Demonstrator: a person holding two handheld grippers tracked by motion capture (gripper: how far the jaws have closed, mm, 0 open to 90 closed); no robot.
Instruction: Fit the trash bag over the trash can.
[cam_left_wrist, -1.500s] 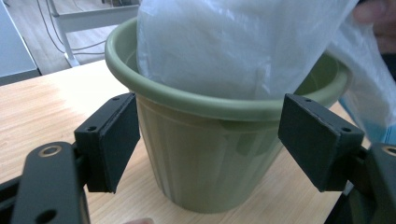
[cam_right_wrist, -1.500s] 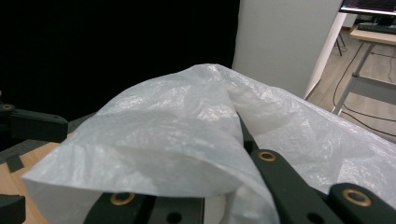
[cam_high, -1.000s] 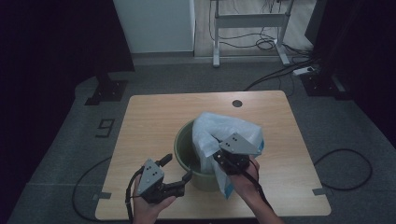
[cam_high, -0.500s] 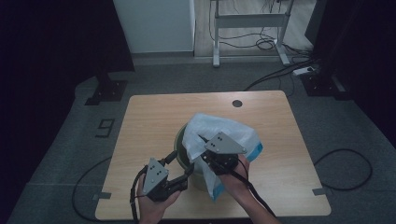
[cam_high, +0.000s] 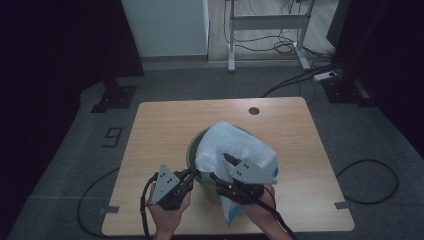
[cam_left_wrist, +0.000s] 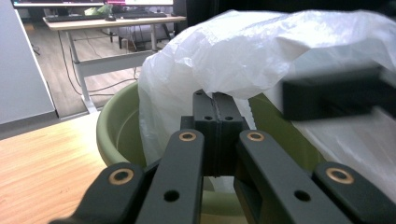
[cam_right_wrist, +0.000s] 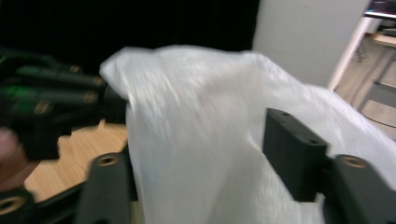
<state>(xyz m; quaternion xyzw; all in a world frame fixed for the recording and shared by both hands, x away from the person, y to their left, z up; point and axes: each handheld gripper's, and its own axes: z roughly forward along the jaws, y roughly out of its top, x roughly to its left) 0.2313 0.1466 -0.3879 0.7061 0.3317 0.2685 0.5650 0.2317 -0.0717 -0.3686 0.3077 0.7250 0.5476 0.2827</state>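
Looks like a liner-fitting job: green bin (cam_high: 192, 150) standing upright just toward 6 o'clock from the middle of the table (cam_high: 160, 125), mouth up, with a white plastic bag (cam_high: 235, 150) draped over its 3 o'clock half and spilling down the outside toward 5 o'clock. Left gripper (cam_high: 192, 175) parked at the bin's 7 o'clock rim, jaws pressed flat together in the left gripper view (cam_left_wrist: 217, 135), sitting right against the bag's lower fold; probably pinching film there, but can't tell for sure with the tips hidden behind the jaw blocks. Right gripper (cam_high: 220, 182) in at 5 o'clock, jaws spread wide with bag film bulging between them in the right gripper view (cam_right_wrist: 201, 186), so straddling rather than clamping. Guessing the split makes sense: one side anchoring the edge low at the rim, the other free to tug the loose plastic over. Bag's long axis running roughly 11 to 5 o'clock, puffed end up over the bin, slack tail hanging down to the table at 5. Right gripper view pretty blurry, so no call on exact contact.
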